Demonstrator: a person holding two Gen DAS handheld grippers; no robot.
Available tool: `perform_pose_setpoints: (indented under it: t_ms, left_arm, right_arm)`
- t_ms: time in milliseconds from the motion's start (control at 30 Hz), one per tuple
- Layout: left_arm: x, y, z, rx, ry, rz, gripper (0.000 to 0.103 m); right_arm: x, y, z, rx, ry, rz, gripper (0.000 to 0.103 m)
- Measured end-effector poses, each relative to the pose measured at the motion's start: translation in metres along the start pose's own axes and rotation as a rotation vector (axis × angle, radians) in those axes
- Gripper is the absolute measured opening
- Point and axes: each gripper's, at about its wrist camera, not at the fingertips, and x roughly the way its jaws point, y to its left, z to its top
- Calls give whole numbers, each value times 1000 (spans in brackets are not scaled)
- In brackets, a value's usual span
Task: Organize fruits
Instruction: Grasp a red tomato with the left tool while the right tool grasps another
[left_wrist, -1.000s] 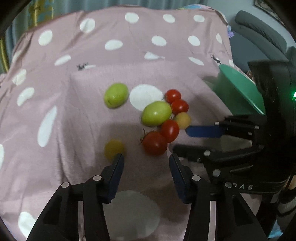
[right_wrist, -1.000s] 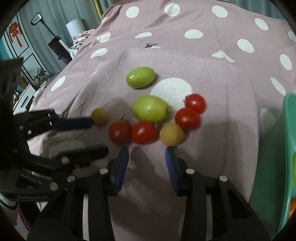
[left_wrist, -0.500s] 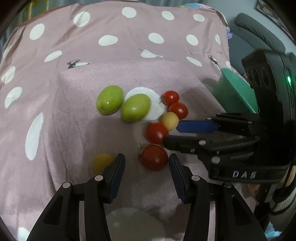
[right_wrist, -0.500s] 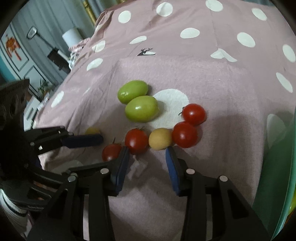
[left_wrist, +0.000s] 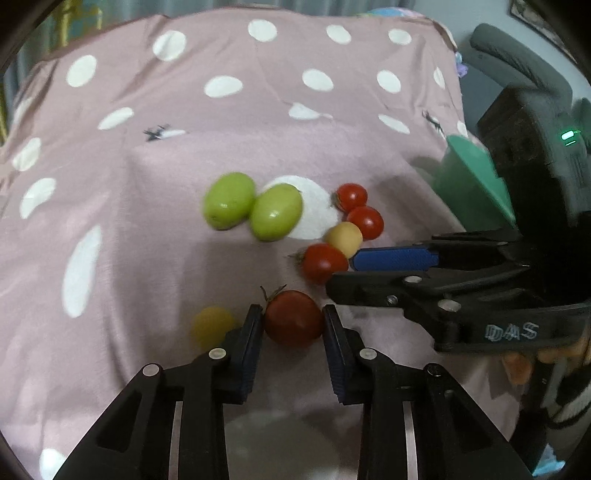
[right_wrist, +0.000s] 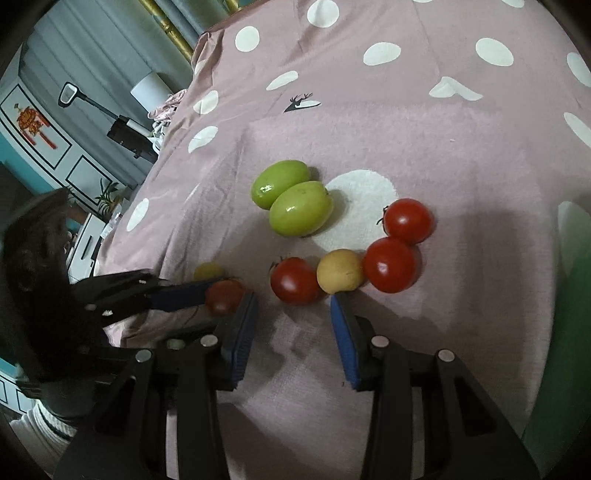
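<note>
Fruits lie on a pink dotted cloth (left_wrist: 295, 122). My left gripper (left_wrist: 293, 321) is open, its jaws on either side of a dark red tomato (left_wrist: 293, 321) without clearly pressing it. A small yellow fruit (left_wrist: 212, 325) lies just left of it. My right gripper (right_wrist: 293, 317) is open and empty, just short of a red tomato (right_wrist: 293, 280) and a yellow fruit (right_wrist: 340, 271). Two green fruits (right_wrist: 299, 214) touch each other behind. Two more red tomatoes (right_wrist: 389, 264) lie to the right.
A green bowl (left_wrist: 472, 177) stands at the right edge of the cloth, and also shows in the right wrist view (right_wrist: 569, 295). A grey chair (left_wrist: 517, 62) is behind it. The cloth drops off at the left, with furniture beyond (right_wrist: 55, 122).
My left gripper has moved forward so the dark red tomato now sits between its jaws. The second green fruit was pushed against the first. My right gripper has moved closer to the cluster.
</note>
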Motion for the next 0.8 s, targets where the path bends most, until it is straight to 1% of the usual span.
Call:
perform_pose_setpoints:
  t_ms: [133,200,300,333,367,400,433,467,633,800]
  left_arm:
    - [-24,10,-4,-33,-48,-7,32]
    - [-35,15,-5,-52,-72,-10,32]
    - [-40,19,-6,-66,-87,-10,32]
    - [-39,19,-4,-68,-87,-10,32]
    - [-39,19,-5,-70,-85,-11,32]
    - [-38,20,-5,-75,-84,-11,32]
    - [-38,20,-7,-78,-83,-13,32]
    - [-38,19,-8,-81,-83,-17,32]
    - [-38,21,-11,-101,-83,-21,32]
    - [-45,16,-12,-108,-95,-16,32]
  right_arm:
    - [5,7,3,-39,6,-25,42]
    - [10,15,7,-78,11,-59,43]
    - [18,22,13,-131,20,-102,42]
    - [20,24,15,-146,23,-120,40]
    - [22,26,17,-166,24,-144,40]
    - [23,26,18,-174,24,-153,36]
    - [24,27,19,-187,23,-169,30]
    - [25,27,19,-206,24,-189,30]
    - [20,21,17,-188,5,-182,30]
    - [-6,24,7,-160,-51,-142,30]
